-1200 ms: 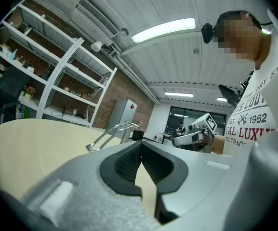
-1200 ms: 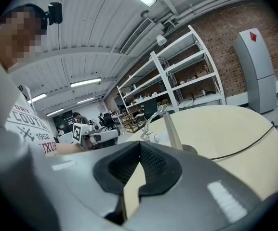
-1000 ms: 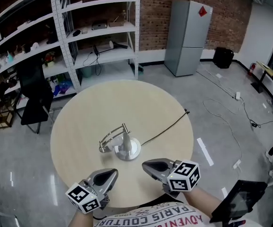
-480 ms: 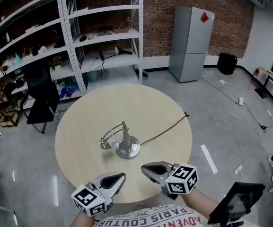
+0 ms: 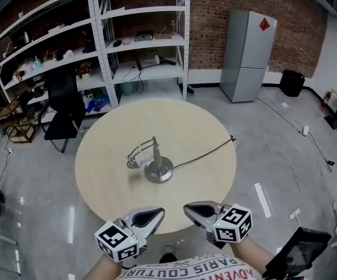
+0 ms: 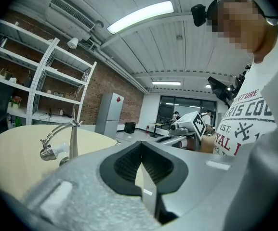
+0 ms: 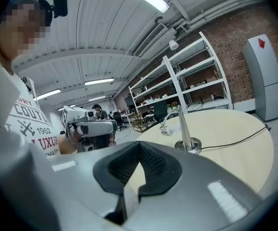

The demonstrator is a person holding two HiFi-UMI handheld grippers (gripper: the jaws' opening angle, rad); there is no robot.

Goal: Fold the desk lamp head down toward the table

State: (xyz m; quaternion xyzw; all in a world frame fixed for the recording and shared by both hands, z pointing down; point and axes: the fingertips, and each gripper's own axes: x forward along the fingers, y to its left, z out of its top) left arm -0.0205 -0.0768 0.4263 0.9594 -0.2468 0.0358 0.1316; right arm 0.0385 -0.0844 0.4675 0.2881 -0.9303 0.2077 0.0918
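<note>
Left claw (image 5: pixel 158 213), right claw (image 5: pixel 187 206), side by side, closed, short of lamp (image 5: pixel 157 169)

The person holds 2 grippers side by side, close together, just over the near edge of the round table (image 5: pixel 107 177). The left gripper (image 5: pixel 158 213) and the right gripper (image 5: pixel 187 207) both point forward and slightly downward, tips angled toward each other. Each pair of jaws is pressed together, with nothing gripped between them.
</note>
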